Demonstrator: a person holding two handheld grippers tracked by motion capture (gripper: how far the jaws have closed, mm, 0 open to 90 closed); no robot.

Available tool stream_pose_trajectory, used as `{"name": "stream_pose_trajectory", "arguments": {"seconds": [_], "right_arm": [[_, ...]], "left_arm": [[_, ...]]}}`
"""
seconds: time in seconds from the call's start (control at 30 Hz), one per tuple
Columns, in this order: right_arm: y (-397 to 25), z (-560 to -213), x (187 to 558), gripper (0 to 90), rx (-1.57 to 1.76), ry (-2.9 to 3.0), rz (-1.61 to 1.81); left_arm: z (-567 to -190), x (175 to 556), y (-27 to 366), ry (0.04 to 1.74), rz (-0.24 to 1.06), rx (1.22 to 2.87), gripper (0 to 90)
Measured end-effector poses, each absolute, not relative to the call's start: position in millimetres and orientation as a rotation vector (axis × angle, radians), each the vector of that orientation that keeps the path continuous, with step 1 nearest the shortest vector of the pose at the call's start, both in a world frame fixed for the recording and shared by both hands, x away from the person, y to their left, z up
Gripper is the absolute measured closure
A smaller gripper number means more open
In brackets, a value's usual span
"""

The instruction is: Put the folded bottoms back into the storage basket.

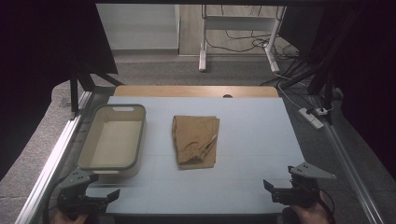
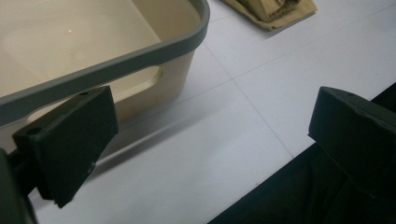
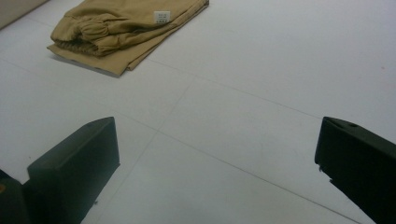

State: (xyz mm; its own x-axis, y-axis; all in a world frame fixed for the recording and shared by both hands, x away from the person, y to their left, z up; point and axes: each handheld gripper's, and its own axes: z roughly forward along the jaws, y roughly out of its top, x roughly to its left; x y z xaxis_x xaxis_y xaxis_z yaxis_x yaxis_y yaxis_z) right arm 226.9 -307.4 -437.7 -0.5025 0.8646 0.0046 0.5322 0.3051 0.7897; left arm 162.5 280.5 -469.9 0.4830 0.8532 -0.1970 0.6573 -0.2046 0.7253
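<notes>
Both grippers, left (image 1: 100,198) and right (image 1: 280,189), I'm holding spread and empty; folded tan garment (image 1: 195,140) is lying beside empty basket (image 1: 136,140), nothing started.

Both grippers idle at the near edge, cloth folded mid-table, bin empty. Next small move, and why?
Probably bring the right gripper forward toward the folded cloth's near edge. Both grippers are open and holding nothing, the left gripper sits by the empty bin, and the cloth lies untouched on the table beside it.

Open table (image 1: 252,135) stretches right of the folded garment (image 1: 195,140) and along the near edge; the bin (image 1: 113,138) blocks the left side.
</notes>
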Motion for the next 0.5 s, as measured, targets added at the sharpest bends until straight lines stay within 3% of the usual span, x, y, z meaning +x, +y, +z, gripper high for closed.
{"name": "stream_pose_trajectory", "arguments": {"seconds": [0.5], "right_arm": [[-308.1, -438.6, 229.8, 0.4, 1.248, 2.184, 1.078]], "left_arm": [[-470.9, 164.0, 278.5, 1.204, 0.264, 1.990, 2.0]]}}
